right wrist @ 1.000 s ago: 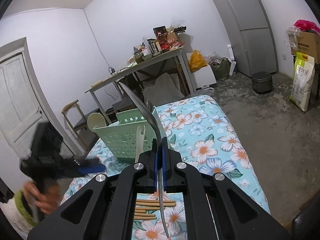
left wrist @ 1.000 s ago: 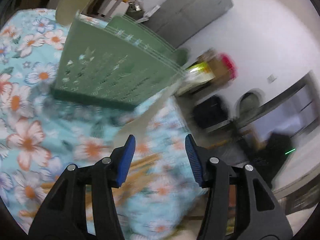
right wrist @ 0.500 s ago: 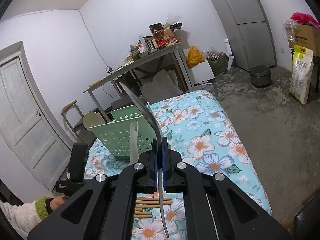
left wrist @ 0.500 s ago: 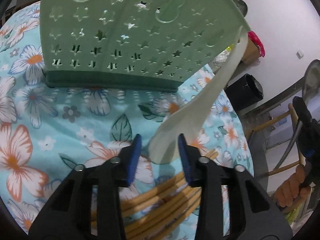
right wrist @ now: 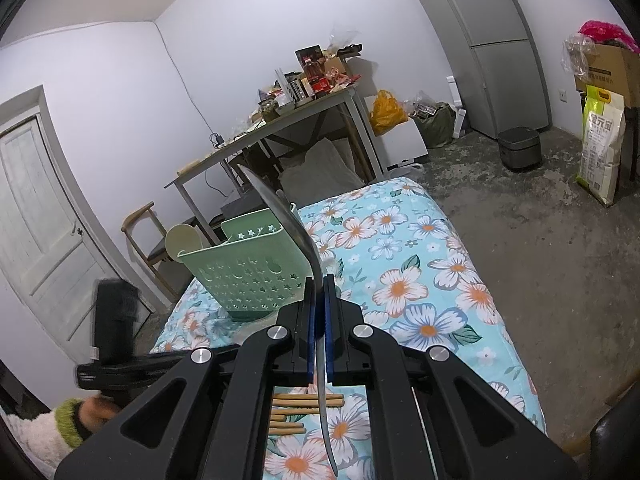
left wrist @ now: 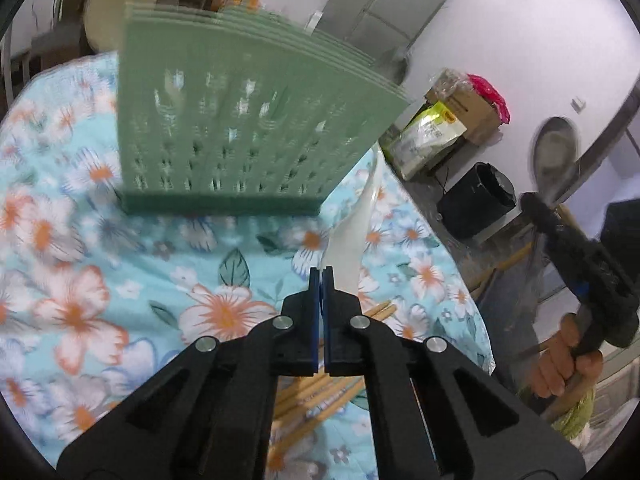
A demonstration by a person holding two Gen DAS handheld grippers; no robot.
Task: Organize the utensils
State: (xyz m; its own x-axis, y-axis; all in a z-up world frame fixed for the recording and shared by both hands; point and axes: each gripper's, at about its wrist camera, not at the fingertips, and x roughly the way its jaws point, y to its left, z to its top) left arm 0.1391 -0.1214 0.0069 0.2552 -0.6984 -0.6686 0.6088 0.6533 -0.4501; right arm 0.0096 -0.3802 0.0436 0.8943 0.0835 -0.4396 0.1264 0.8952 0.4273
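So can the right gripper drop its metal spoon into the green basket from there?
Probably yes. The right gripper grips the metal spoon, and the green basket stands just ahead with its top open; nothing blocks the way.

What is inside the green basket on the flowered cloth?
A cream spoon-like utensil stands at one end of the green basket. The walls cover the rest of the inside, so anything lower cannot be seen.

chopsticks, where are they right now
In the right wrist view the chopsticks lie bundled on the floral cloth, just under the right gripper, nearer the camera than the green basket.
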